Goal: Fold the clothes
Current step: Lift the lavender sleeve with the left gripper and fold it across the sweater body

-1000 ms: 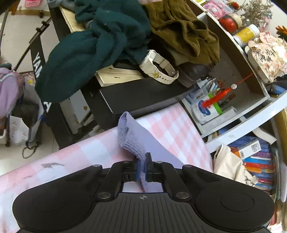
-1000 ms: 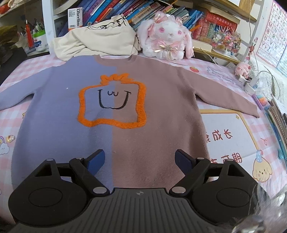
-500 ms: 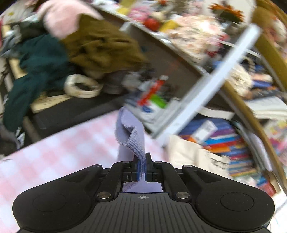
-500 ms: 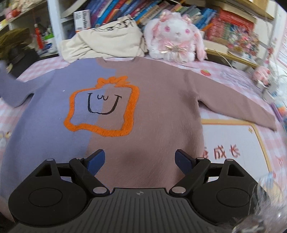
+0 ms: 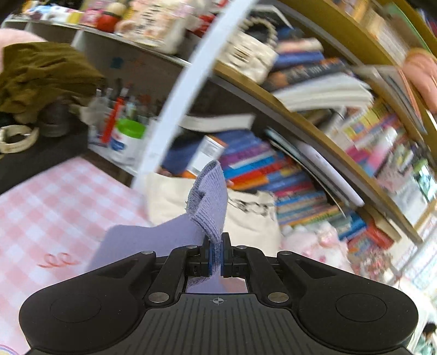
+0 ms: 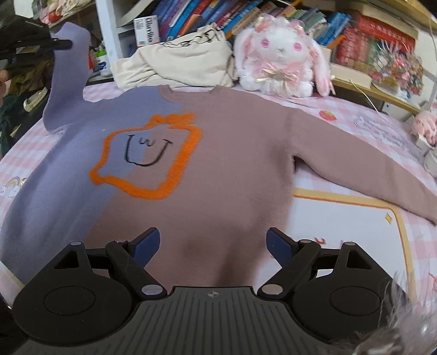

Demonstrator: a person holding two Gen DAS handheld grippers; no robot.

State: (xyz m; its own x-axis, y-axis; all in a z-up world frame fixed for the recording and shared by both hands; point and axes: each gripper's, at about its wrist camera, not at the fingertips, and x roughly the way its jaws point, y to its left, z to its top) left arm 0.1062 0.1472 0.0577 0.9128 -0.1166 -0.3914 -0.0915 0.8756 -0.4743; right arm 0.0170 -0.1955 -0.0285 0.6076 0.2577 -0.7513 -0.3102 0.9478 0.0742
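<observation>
On the bed, sweater (image 6: 218,169) neckline faces the bookshelf (image 6: 245,16).

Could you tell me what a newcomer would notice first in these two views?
Probably the two-tone sweater, lilac and brown, lying flat on the pink checked cloth with an orange-framed smiling face on its chest. Next, its lilac sleeve, lifted and pinched at the cuff in the left hand-held gripper. Behind the collar sits a white and pink plush rabbit.
</observation>
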